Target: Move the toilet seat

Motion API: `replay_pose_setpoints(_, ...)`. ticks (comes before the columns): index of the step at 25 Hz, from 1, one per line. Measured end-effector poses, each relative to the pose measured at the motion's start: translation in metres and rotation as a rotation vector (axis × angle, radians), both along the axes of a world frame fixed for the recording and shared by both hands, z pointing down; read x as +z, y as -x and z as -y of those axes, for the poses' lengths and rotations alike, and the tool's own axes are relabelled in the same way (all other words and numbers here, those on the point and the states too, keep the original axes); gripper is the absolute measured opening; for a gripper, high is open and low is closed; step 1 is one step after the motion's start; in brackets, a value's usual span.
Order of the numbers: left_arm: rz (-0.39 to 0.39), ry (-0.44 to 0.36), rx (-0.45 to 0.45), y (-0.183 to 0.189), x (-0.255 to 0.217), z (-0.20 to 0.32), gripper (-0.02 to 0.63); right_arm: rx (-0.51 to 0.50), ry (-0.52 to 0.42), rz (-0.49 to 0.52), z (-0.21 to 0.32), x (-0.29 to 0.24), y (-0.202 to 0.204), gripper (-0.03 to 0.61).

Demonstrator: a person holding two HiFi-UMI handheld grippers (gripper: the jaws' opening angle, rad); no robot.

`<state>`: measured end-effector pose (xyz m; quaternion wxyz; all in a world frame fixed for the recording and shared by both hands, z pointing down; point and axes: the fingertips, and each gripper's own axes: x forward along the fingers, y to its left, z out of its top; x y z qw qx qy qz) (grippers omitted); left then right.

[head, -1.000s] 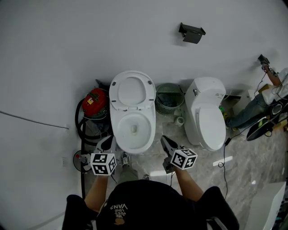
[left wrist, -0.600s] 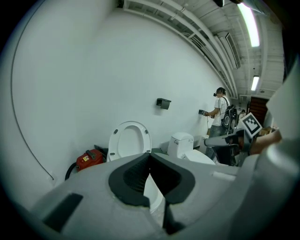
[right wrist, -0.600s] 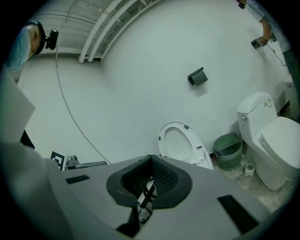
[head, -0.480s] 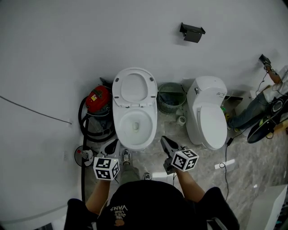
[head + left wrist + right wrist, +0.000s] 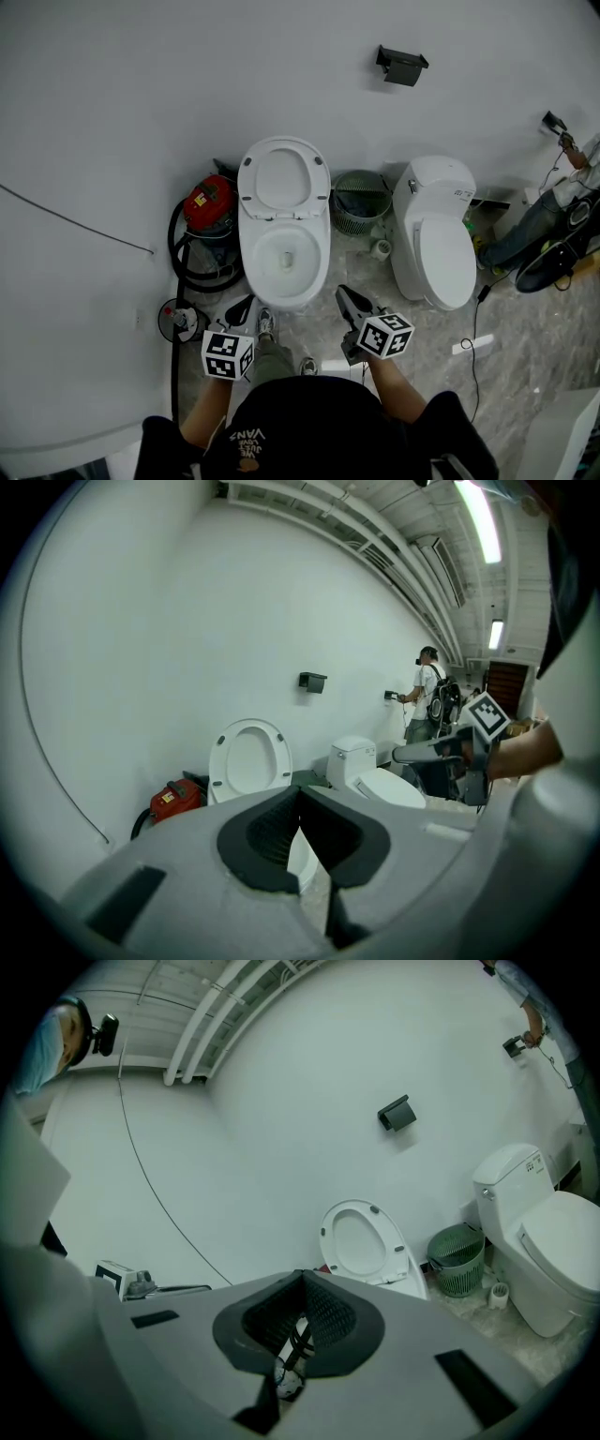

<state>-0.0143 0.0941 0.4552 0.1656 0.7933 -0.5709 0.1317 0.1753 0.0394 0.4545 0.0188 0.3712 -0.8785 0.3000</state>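
A white toilet [image 5: 286,253] stands against the wall with its seat and lid [image 5: 283,178] raised upright. In the left gripper view the raised seat [image 5: 248,758] is ahead and left of centre; in the right gripper view the seat [image 5: 364,1241] is just right of centre. My left gripper [image 5: 239,311] hovers shut and empty, short of the bowl's front left. My right gripper [image 5: 345,295] is shut and empty at the bowl's front right. Neither touches the toilet. From the left gripper [image 5: 300,794], the right gripper [image 5: 422,754] shows off to the right.
A second toilet [image 5: 436,244] with its lid down stands to the right, a green mesh basket [image 5: 361,202] between the two. A red vacuum [image 5: 211,202] with a black hose sits left of the open toilet. A person [image 5: 562,187] works at the far right wall; cables lie on the floor.
The left gripper has drifted slightly back and to the right, away from the bowl. The right gripper has barely moved. The seat stays raised.
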Motion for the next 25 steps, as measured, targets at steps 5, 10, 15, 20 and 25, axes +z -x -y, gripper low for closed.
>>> replay_pose_setpoints(5,-0.002,-0.004,0.002,-0.003,0.005,-0.011,0.000,-0.010,0.001,-0.017,-0.009,0.008,-0.001,-0.002)
replay_pose_setpoints(10,0.003,0.003,0.007,-0.010,0.008,-0.015,0.000,-0.020,-0.004,-0.043,-0.010,0.010,-0.006,-0.002)
replay_pose_setpoints(15,0.008,0.008,0.012,-0.015,0.010,-0.020,0.000,-0.035,0.003,-0.052,-0.013,0.013,-0.008,-0.002)
replay_pose_setpoints(20,0.011,0.016,0.008,-0.017,0.010,-0.020,0.000,-0.044,-0.004,-0.056,-0.012,0.010,-0.009,-0.002)
replay_pose_setpoints(25,0.010,0.017,0.015,-0.020,0.012,-0.017,0.000,-0.037,-0.006,-0.061,-0.008,0.012,-0.013,-0.002)
